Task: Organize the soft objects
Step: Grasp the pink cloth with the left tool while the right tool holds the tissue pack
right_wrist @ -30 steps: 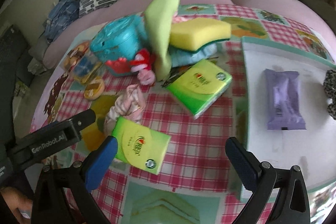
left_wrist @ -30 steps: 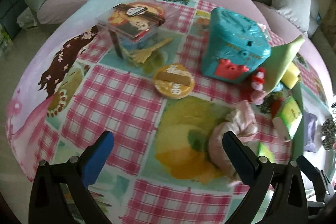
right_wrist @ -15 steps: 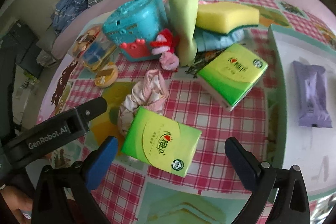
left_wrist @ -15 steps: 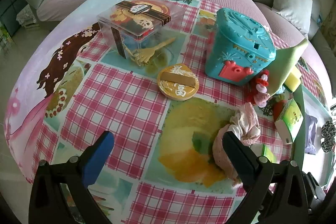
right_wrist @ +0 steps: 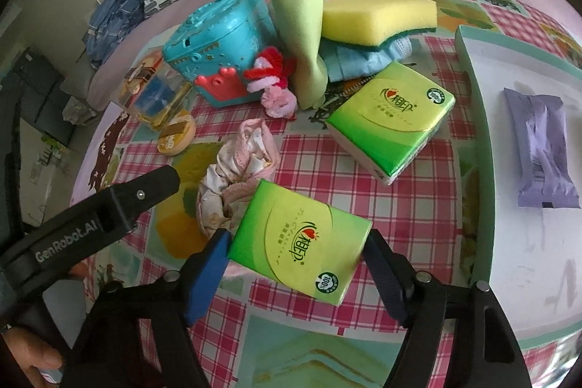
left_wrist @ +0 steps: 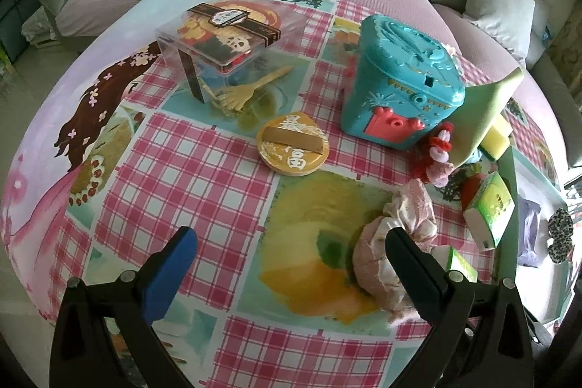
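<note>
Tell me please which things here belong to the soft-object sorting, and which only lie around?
Belong: near tissue pack between the right gripper pads, second tissue pack, pink cloth, yellow sponge, purple pack in the tray.

Lying about: teal toy box, clear box, round gold tin.

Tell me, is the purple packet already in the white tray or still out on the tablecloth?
In the tray. The purple packet lies flat on the white floor of the tray, inside its green rim, apart from the green tissue packs on the cloth.

Soft daylight fills both views, and it seems to come from the right side. Shadows on the tablecloth (left_wrist: 203,177) are weak. The fisheye lens bends the edges strongly and the corners are black; the green tissue pack (right_wrist: 302,239) shines a little.
</note>
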